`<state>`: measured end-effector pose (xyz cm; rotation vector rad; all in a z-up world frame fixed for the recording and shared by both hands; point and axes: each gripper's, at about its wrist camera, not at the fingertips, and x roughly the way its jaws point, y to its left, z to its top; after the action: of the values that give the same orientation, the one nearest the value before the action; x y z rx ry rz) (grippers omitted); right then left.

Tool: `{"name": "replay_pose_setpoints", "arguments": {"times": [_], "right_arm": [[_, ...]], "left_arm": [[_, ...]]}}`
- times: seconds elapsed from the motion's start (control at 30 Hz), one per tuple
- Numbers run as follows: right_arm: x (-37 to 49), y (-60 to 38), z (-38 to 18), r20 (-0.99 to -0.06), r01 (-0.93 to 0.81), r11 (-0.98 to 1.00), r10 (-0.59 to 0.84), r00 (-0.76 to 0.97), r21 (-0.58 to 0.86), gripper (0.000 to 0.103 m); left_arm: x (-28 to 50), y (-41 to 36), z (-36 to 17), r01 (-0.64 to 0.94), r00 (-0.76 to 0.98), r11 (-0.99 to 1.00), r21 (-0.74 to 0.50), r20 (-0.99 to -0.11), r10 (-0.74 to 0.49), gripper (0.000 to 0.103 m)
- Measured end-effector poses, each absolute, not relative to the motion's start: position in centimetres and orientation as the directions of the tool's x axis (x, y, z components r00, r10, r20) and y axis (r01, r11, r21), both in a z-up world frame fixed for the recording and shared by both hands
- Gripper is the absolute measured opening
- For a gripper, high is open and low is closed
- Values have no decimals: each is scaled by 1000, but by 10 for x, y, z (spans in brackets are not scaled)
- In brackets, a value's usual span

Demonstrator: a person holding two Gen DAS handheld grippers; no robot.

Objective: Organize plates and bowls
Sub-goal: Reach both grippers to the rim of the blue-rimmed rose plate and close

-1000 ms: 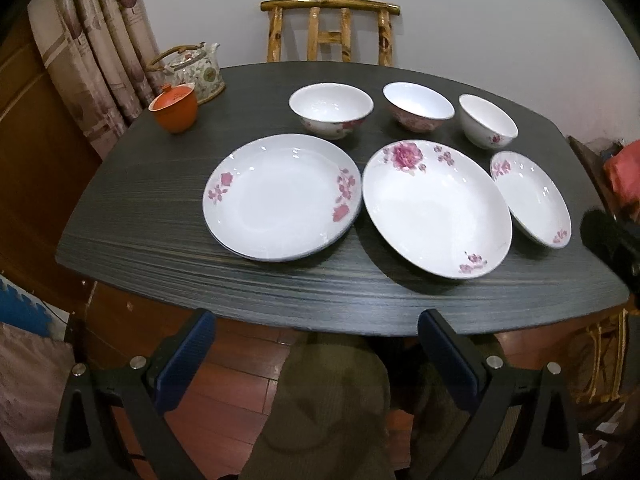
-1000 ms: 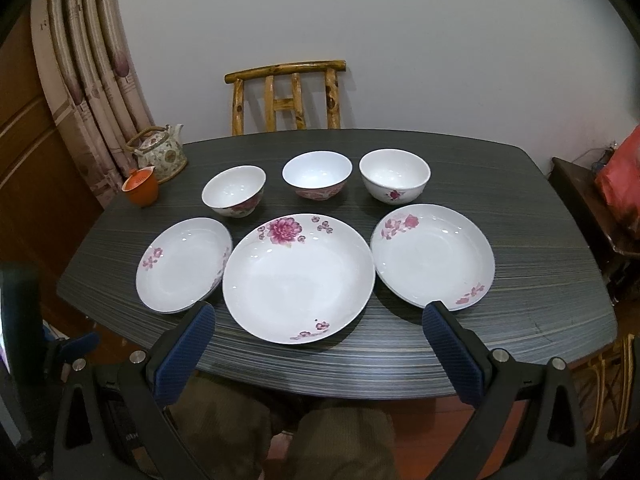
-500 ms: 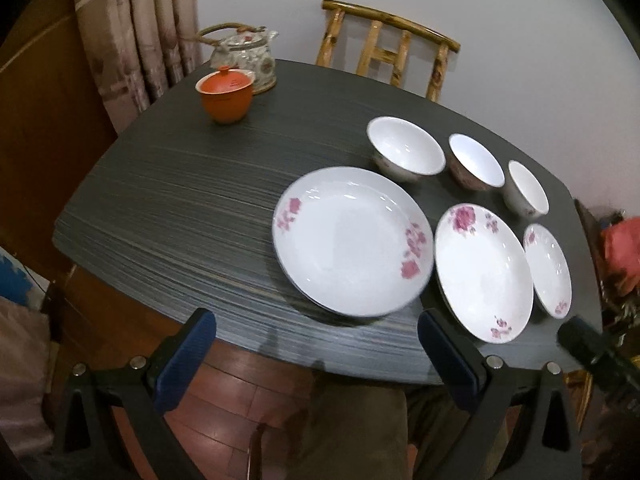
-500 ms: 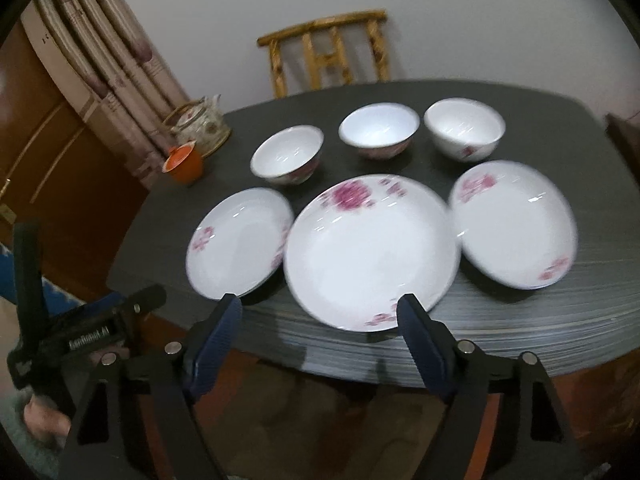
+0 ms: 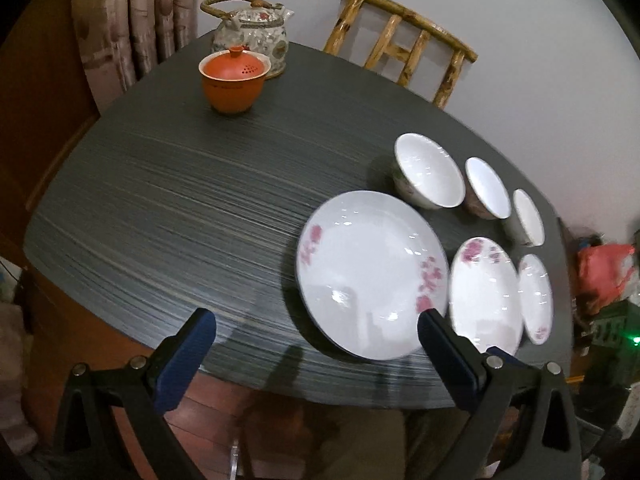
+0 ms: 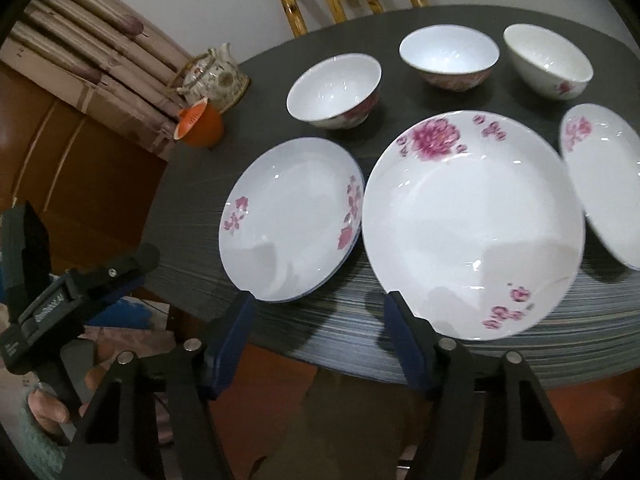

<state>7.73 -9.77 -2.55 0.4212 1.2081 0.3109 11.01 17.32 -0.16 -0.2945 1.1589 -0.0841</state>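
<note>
Although both grippers are at the near edge of the table (image 6: 520, 344), nothing has yet been stacked or lifted: the task appears, on this evidence, to be at its very start. In the right wrist view three bowls stand in a row across the upper part of the frame, the left bowl (image 6: 334, 92), the middle bowl (image 6: 448, 58) and the right bowl (image 6: 548, 62), each apart from its neighbours. Below them lie three plates: the left plate (image 6: 290, 220) at centre left, the large plate (image 6: 472, 224) at centre right with its rim overlapping the left plate's as seen, though contact cannot be told, and the right plate (image 6: 608, 184) cut off by the right edge. The right gripper (image 6: 316, 332), at lower centre, has its jaws closing with only bare table edge between them, no pad on any dish. The left gripper (image 5: 316, 348), at the bottom of the left wrist view, stands spread wide and empty, its right-hand finger drawn over the left plate's rim. A teapot (image 5: 252, 32) and an orange lidded cup (image 5: 234, 80) sit at upper left, apart from the dishes. All gathering of plates and bowls remains to be done.
</note>
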Motion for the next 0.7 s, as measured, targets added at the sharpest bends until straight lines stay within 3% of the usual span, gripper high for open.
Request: {"name": "replay_pose_setpoints", "arguments": {"times": [0.37, 0.7], "right_arm": [[110, -74, -63, -856, 81, 871, 453, 248, 484, 61], [126, -69, -82, -868, 131, 866, 452, 205, 482, 60]], "left_arm": [[139, 188, -31, -130, 321, 966, -222, -931, -171, 103], [160, 195, -55, -151, 258, 950, -273, -939, -229, 103]]}}
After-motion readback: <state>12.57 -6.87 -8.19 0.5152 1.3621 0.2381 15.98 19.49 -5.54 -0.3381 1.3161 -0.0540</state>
